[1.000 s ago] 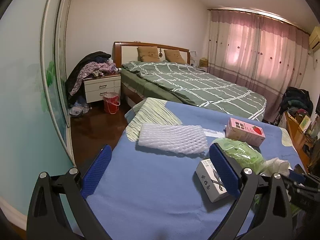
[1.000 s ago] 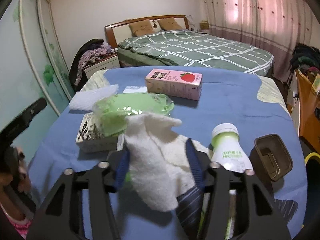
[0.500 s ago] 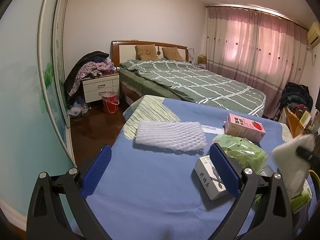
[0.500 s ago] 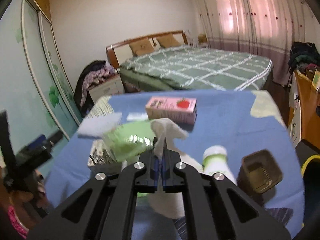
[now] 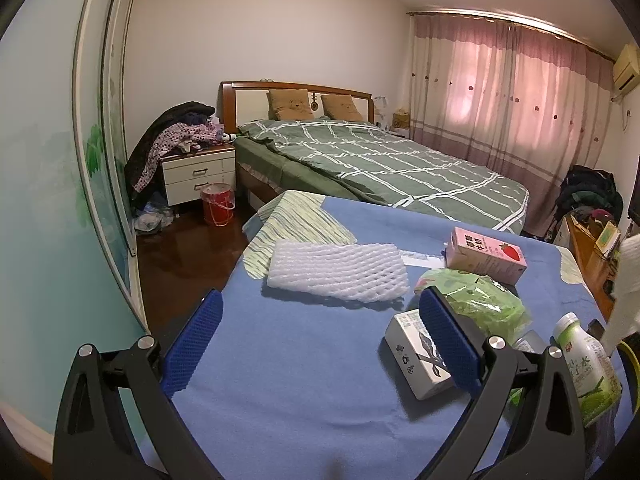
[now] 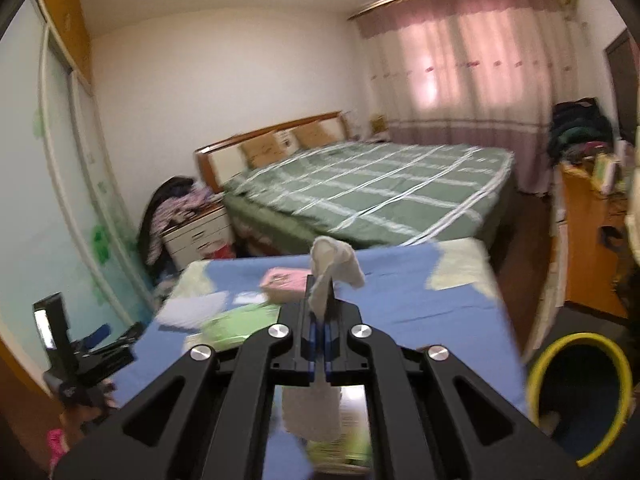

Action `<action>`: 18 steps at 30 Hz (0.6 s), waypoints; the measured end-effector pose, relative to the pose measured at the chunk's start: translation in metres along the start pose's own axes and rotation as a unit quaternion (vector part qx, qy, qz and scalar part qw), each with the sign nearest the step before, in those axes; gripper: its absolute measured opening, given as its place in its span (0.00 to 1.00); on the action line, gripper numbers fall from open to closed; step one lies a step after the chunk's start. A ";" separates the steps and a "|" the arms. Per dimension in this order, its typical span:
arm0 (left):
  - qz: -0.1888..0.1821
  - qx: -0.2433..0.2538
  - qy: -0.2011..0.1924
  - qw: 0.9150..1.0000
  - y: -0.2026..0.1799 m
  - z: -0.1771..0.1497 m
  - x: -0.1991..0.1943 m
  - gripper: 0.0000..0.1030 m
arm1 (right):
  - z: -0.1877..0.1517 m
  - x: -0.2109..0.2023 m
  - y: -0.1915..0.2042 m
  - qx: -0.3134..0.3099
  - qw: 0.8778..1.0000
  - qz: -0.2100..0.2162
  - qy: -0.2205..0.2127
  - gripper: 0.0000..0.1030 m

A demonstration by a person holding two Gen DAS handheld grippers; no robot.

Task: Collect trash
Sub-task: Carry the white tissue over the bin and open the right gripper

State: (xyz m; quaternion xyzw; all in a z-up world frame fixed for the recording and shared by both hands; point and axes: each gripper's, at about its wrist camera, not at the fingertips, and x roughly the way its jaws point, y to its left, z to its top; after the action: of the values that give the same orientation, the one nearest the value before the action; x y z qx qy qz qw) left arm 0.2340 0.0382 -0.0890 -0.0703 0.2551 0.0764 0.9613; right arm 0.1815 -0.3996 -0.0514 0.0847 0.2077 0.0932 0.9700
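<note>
My right gripper (image 6: 318, 294) is shut on a crumpled white tissue (image 6: 334, 258), which it holds up above the blue-clothed table (image 6: 420, 300). The tissue's lower end hangs under the jaws, and it also shows at the right edge of the left wrist view as the tissue (image 5: 628, 280). My left gripper (image 5: 322, 310) stands open over the table's near side, with nothing between its fingers. Ahead of it lie a white foam net (image 5: 336, 274), a pink strawberry milk carton (image 5: 486, 254), a green plastic bag (image 5: 480, 300), a white box (image 5: 412, 348) and a green-and-white drink bottle (image 5: 584, 364).
A dark bin with a yellow rim (image 6: 580, 380) stands on the floor right of the table. Behind the table is a bed with a green checked cover (image 5: 380, 164). A nightstand (image 5: 198, 174) and a red bucket (image 5: 218, 204) are at the left, and a wooden desk (image 6: 588, 248) is at the right.
My right gripper shut on the white tissue, then lifted it off the table and carried it rightward. The bottle beside it now lies uncovered. My left gripper stayed where it was.
</note>
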 end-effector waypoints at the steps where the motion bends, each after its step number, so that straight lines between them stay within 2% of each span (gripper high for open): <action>1: -0.001 0.000 0.000 1.000 -0.001 0.000 0.000 0.94 | 0.000 -0.006 -0.009 0.006 1.000 -0.014 -0.005 0.03; 5: -0.008 0.004 -0.003 1.000 -0.004 -0.001 -0.003 0.94 | 0.000 -0.023 -0.055 0.027 0.996 -0.085 -0.015 0.03; 8: -0.010 0.010 -0.003 1.000 -0.007 -0.001 -0.003 0.94 | -0.006 -0.032 -0.098 0.052 0.987 -0.153 -0.017 0.03; 11: -0.011 0.015 -0.001 1.000 -0.009 -0.002 -0.003 0.94 | -0.017 -0.034 -0.131 0.075 0.977 -0.201 -0.012 0.03; 14: -0.011 0.018 0.000 1.000 -0.010 -0.003 -0.003 0.94 | -0.029 -0.029 -0.167 0.096 0.963 -0.253 0.006 0.03; 18: -0.010 0.020 0.002 1.000 -0.011 -0.003 -0.002 0.94 | -0.049 -0.015 -0.196 0.113 0.948 -0.296 0.041 0.03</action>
State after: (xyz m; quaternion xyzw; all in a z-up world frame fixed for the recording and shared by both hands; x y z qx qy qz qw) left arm 0.2324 0.0267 -0.0895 -0.0536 0.2578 0.0614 0.9628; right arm 0.1761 -0.5864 -0.1290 0.1244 0.2719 -0.2183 0.9289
